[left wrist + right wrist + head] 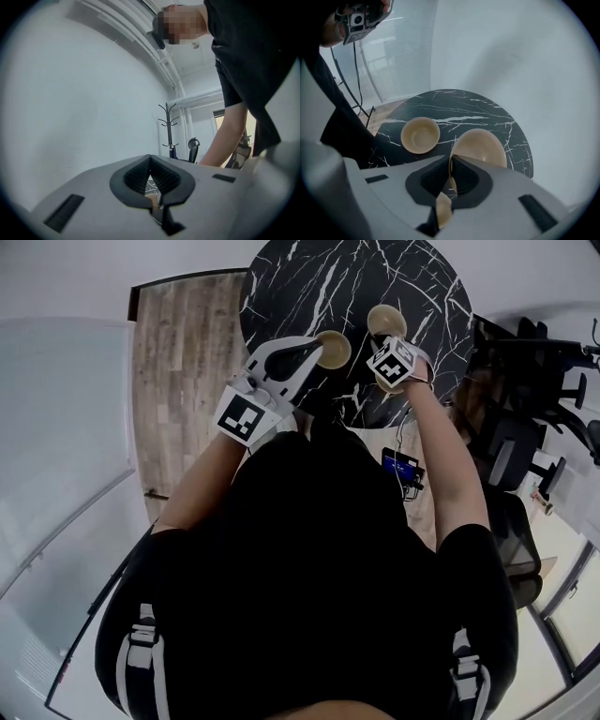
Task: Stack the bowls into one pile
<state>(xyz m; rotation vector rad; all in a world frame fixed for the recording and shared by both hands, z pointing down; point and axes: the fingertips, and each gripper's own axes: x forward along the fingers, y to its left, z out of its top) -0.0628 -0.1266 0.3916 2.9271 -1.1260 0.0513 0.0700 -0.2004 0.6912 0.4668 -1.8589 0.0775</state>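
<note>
Two beige bowls are over the round black marble table (309, 277). My right gripper (451, 159) points steeply down and is shut on the rim of one bowl (480, 143), which hangs tilted above the table (478, 110). In the head view that bowl (385, 317) shows just past the right gripper (385, 337). The other bowl (420, 135) rests upright on the table, left of the held one, with nothing touching it. My left gripper (314, 351) hovers level beside this bowl (335, 349). Its jaws (150, 159) meet at the tips with nothing between them.
Black office chairs (525, 362) crowd the table's right side. Wood floor (183, 352) lies to its left. A small device with a blue screen (401, 465) sits below the table edge. A coat rack (168, 126) stands by the far white wall.
</note>
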